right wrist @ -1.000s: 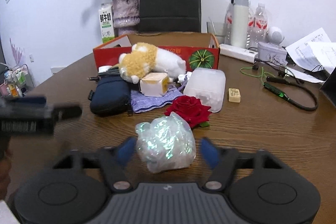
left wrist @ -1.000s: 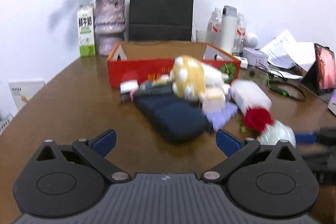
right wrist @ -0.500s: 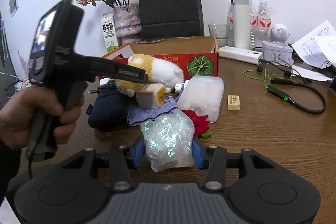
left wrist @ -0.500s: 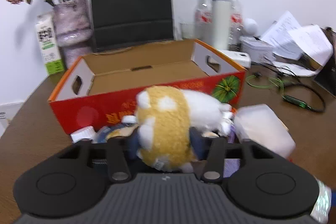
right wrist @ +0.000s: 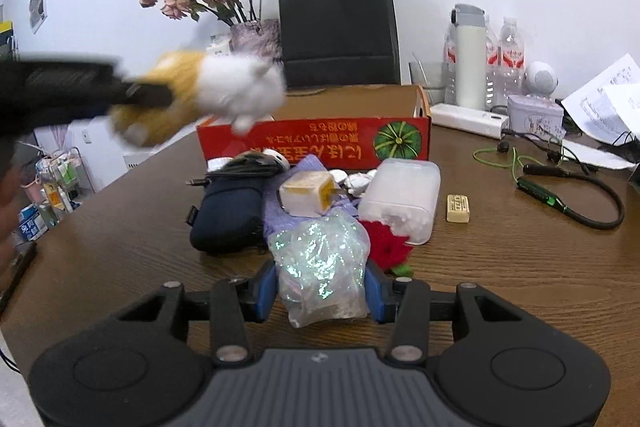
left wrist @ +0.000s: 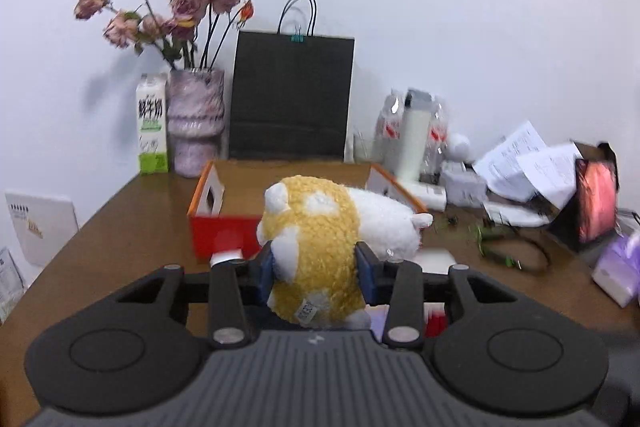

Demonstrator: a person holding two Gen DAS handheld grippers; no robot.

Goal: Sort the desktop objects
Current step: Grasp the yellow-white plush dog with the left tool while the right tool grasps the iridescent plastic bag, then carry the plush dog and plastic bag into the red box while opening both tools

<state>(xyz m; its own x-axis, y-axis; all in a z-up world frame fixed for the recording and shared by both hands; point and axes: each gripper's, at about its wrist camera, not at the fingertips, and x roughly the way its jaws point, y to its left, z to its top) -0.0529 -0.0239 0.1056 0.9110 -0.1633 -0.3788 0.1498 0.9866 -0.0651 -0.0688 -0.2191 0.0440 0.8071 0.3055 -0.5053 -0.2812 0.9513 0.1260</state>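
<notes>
Left gripper [left wrist: 315, 269]: just closed, pinching a fluffy yellow-and-white plush toy [left wrist: 320, 247] aloft, at 6 o'clock of an open red cardboard box [left wrist: 218, 227]. Right gripper [right wrist: 320, 291]: clamped on a crinkly iridescent plastic bag [right wrist: 320, 267] resting on the brown wooden table [right wrist: 500, 267], at 6 o'clock of the box.

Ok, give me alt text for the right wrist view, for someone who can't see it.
The right hand-held gripper is closed on a shiny crinkled plastic bag resting on a brown table. Behind it lie a dark pouch, a red rose and a red cardboard box; at left, a blurred plush toy is held in the air.
</notes>
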